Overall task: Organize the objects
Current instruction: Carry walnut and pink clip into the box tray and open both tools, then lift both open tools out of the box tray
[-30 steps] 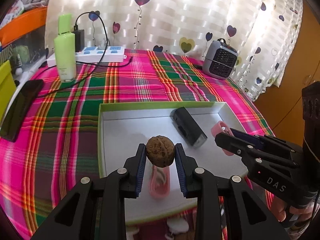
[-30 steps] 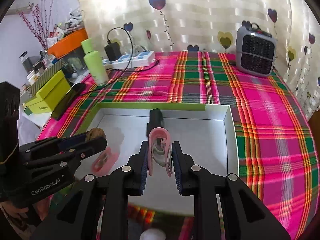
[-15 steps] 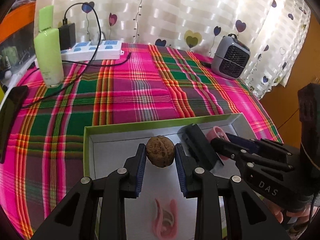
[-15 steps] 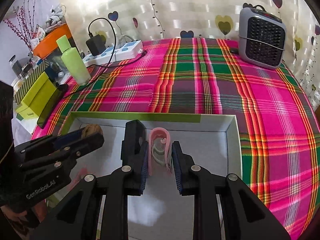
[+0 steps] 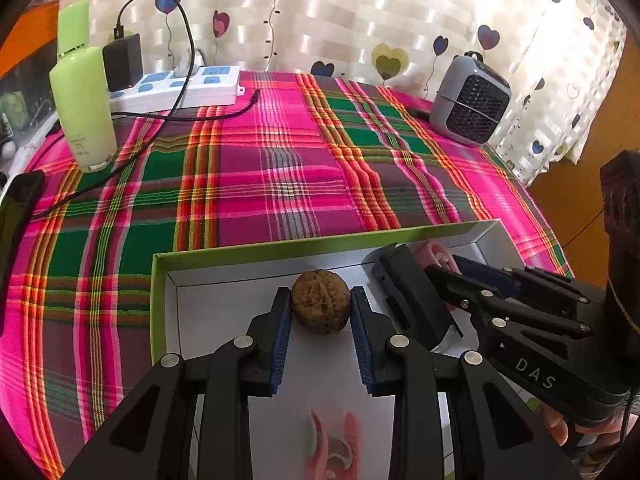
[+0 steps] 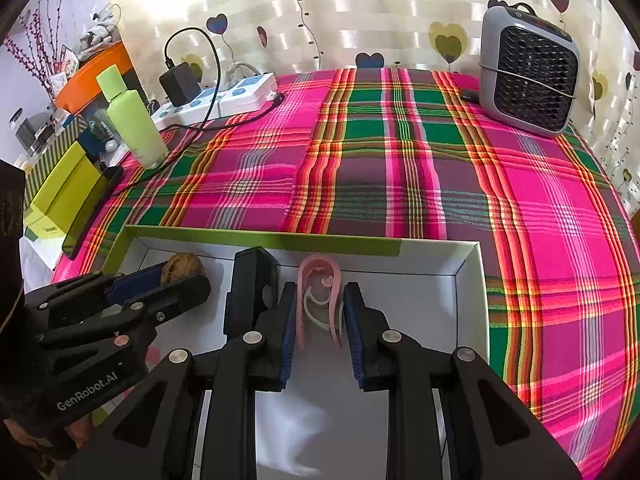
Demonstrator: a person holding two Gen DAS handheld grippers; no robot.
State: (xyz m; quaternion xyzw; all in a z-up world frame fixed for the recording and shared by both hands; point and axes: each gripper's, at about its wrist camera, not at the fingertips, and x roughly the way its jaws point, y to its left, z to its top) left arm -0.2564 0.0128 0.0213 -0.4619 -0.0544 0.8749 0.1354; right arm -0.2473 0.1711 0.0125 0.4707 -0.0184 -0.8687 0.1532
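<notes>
Left gripper (image 5: pixel 320 316), pinching a walnut (image 5: pixel 319 307), and right gripper (image 6: pixel 319 312), pinching a pink clip (image 6: pixel 318 300), have both moved toward the box (image 5: pixel 280 246) far wall; release seems next.

A worktop covered in a pink, green and orange plaid cloth (image 6: pixel 400 168) fills the middle of the frame. Behind it, across the top, hangs a cream curtain (image 6: pixel 360 12) printed with heart balloons, glowing with daylight. Upper left, shelving holds an orange box (image 6: pixel 94 74); wooden furniture (image 5: pixel 600 128) shows at right.
</notes>
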